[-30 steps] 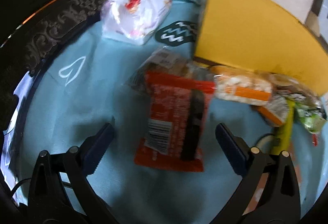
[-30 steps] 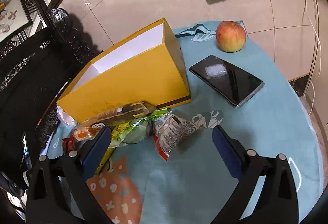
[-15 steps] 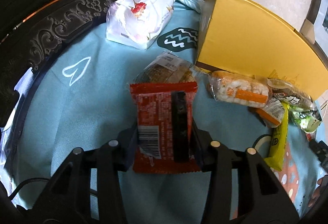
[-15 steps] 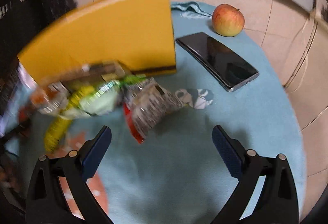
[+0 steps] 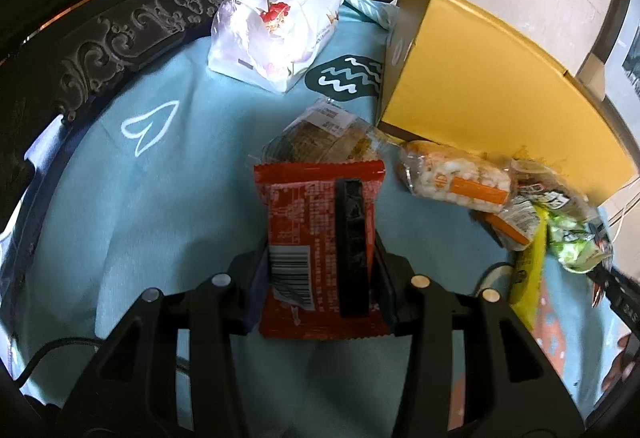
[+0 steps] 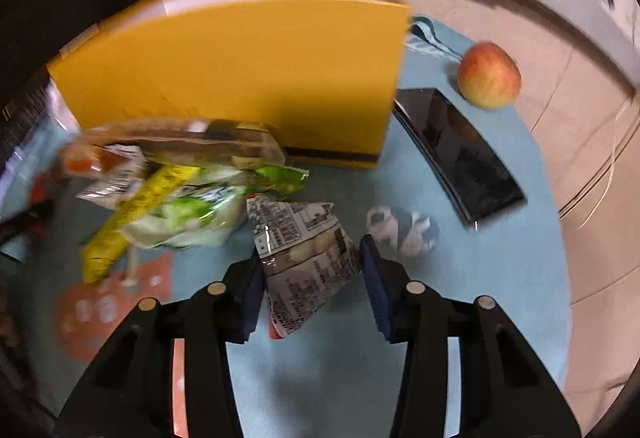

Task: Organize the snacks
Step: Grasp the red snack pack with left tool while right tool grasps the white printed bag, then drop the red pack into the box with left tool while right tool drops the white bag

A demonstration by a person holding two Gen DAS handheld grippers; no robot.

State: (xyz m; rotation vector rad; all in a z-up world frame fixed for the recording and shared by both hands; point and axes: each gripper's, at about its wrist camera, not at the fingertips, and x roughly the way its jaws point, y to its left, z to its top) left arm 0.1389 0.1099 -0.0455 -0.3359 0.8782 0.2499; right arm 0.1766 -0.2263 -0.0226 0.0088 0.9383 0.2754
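Both claws pinch snack packets on the blue-covered counter (image 5: 168,197).

In the left wrist view, the left claw (image 5: 320,278) is closed on a flat red packet (image 5: 320,250) at lower centre, its barcode at lower left and a black band running up its right half. Above it lies a clear-wrapped brown snack (image 5: 320,137); a white tissue pack (image 5: 276,37) sits at upper left, the yellow box (image 5: 480,85) at upper right, with a puffed-rice bar (image 5: 452,177) below it. In the right wrist view, yellow and green packets (image 6: 172,205) pile at left under the box; the right claw (image 6: 312,270), jaws just closed, grips a silver packet (image 6: 304,254) printed in black at lower centre. A phone (image 6: 460,149) and an apple (image 6: 488,73) lie at right.
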